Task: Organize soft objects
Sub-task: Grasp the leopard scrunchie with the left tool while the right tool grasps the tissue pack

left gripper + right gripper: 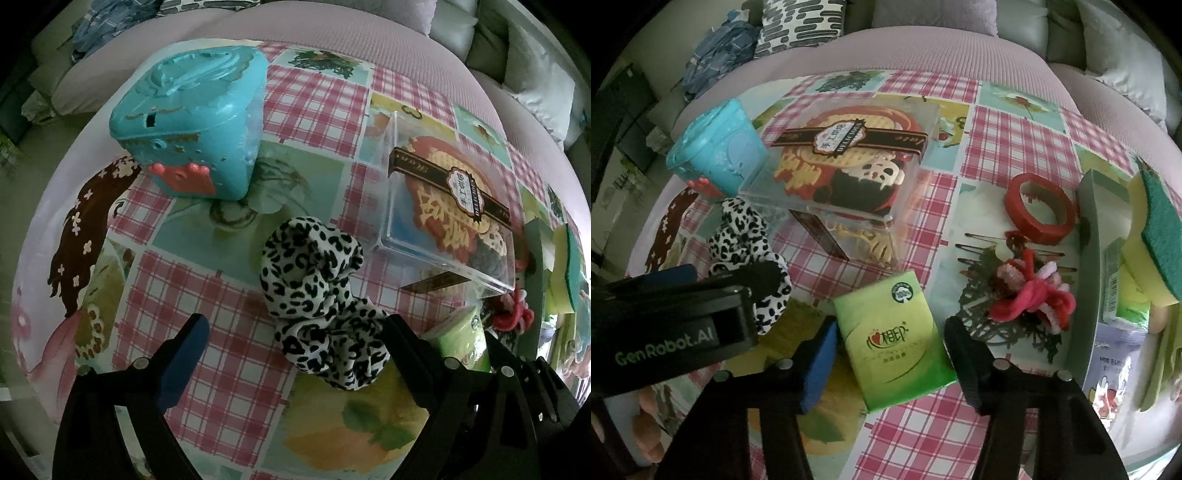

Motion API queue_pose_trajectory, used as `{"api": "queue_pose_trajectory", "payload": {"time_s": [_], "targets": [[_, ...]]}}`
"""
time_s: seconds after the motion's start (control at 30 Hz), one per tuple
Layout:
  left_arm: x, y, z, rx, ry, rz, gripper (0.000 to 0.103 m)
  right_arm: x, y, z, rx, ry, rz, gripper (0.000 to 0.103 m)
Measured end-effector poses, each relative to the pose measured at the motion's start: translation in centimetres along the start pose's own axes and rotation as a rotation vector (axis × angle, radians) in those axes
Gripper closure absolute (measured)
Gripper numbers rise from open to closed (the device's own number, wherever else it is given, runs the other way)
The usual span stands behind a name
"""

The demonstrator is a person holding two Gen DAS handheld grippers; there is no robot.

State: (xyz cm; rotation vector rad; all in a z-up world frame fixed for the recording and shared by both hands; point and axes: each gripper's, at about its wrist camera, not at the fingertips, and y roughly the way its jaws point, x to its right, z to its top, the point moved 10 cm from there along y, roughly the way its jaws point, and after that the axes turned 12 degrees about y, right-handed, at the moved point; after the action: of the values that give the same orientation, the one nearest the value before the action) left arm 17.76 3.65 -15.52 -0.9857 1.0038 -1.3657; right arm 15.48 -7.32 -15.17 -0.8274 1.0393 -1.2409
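Observation:
A black-and-white leopard-print soft cloth (pixel 317 295) lies bunched on the checked tablecloth (pixel 229 369). My left gripper (pixel 295 332) is open, its fingers on either side of the cloth's near end, right finger touching it. The cloth also shows in the right wrist view (pixel 742 236), with the left gripper's body in front of it. A green tissue pack (pixel 895 338) lies between the open fingers of my right gripper (pixel 890 354). A red and pink pipe-cleaner bundle (pixel 1034 291) lies to the right. A yellow-green sponge (pixel 1156 236) sits in a green tray (pixel 1089 221).
A teal plastic box (pixel 192 122) stands at the back left. A clear plastic box (pixel 849 166) holds patterned items. A red tape roll (pixel 1039 208) and hairpins (pixel 982 247) lie near the tray. A sofa curves behind the table.

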Motion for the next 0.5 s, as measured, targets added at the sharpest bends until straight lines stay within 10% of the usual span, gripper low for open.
{"api": "queue_pose_trajectory", "payload": {"time_s": [0.2,0.5], "targets": [[0.8,0.2,0.1,0.006,0.013,-0.006,0.013,0.2,-0.3,-0.1,0.000,0.004,0.000,0.046],[3.0,0.7,0.4,0.003,0.059,-0.055,0.059,0.8,-0.4,-0.1,-0.006,0.009,-0.002,0.046]]}}
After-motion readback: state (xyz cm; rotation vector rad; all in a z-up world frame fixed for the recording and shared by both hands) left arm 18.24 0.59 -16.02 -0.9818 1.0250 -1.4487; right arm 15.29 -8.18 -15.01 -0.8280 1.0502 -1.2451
